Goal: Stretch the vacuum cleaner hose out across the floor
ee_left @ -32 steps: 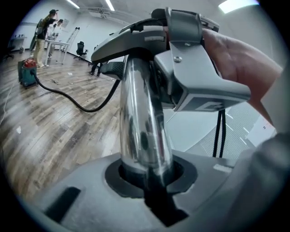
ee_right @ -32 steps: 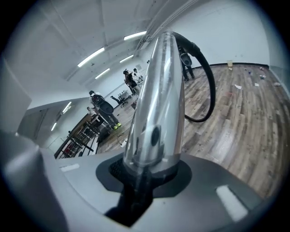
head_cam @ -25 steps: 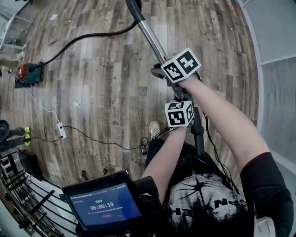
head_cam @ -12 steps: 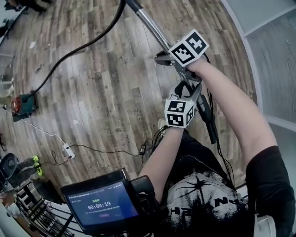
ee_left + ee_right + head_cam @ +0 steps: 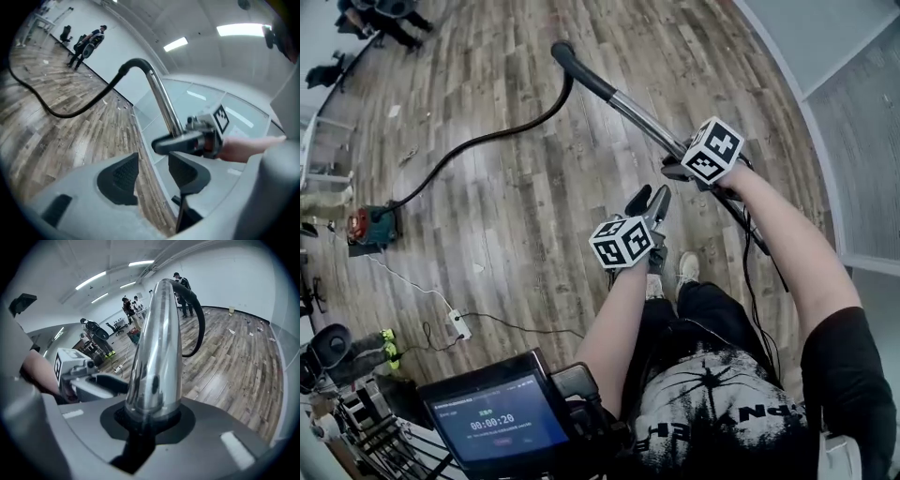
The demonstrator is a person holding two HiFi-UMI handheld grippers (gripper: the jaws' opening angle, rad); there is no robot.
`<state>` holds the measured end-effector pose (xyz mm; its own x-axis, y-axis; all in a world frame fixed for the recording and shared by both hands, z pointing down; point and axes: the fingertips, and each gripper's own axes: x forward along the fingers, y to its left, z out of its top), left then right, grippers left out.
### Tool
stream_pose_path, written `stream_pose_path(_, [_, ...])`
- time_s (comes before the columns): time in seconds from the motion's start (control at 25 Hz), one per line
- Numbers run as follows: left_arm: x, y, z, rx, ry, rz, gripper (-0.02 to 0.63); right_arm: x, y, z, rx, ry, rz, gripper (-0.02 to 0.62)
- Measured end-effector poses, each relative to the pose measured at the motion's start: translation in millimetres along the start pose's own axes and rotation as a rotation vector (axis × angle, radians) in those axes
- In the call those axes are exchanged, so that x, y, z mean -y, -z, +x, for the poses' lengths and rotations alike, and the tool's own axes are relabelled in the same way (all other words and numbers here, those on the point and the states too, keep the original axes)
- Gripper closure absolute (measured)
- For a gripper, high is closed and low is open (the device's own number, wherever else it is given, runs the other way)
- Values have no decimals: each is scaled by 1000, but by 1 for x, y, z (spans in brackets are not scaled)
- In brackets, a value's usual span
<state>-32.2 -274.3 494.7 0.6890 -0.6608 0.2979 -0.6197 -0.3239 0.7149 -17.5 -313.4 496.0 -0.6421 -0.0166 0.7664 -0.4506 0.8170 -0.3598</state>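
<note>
Right gripper (image 5: 152, 420): clamped on the chrome wand tube (image 5: 642, 120) of the vacuum cleaner, with the tube seated between the jaws and running straight out ahead of them; these jaws have just been tightening further on it. Left gripper (image 5: 152, 173): released, pads apart, nothing between them but wooden floor (image 5: 534, 244) seen beyond; its jaws have just been narrowing slightly while empty. In the head view it is just beside the wand and below the right gripper, clear of the tube. The wand is raised off the floor and slants up and away from the person to a black curved end. From that end the black vacuum hose (image 5: 487, 141) runs in one long shallow curve across the boards to the red canister (image 5: 367, 228) near the left edge of the view. The hose shows no coils or loops along the visible run. A white power strip (image 5: 459, 325) with a thin cable lies on the floor nearer the person. A dark screen (image 5: 497, 422) showing a timer sits at the bottom of the head view. People stand at the far wall.
</note>
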Motion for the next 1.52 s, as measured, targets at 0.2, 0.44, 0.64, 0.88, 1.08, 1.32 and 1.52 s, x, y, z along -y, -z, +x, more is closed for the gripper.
stream_pose_path(0.2, [0,-59,14,106,12,-107,402,-4,32,-10,-22,-33,-5,517])
stream_pose_path(0.44, [98,-60,35,106,106,-128,355,-34,83,-88,-36,-55,-38,517])
stream_pose_path(0.64, [139,-31,60,139,148,-178,394,-19,126,-121,-52,-100,-68,514])
stream_pose_path(0.88, [173,-21,76,225,192,-230,360,-27,186,-137,-144,-138,-174,515])
stream_pose_path(1.08, [190,-3,95,239,218,-273,360,-55,229,-133,-213,-244,-225,515])
stream_pose_path(1.32, [187,13,94,248,209,-351,540,-71,248,-129,-206,-254,-188,508])
stream_pose_path(1.52, [187,33,96,199,154,-325,540,-63,266,-118,-215,-63,-158,508])
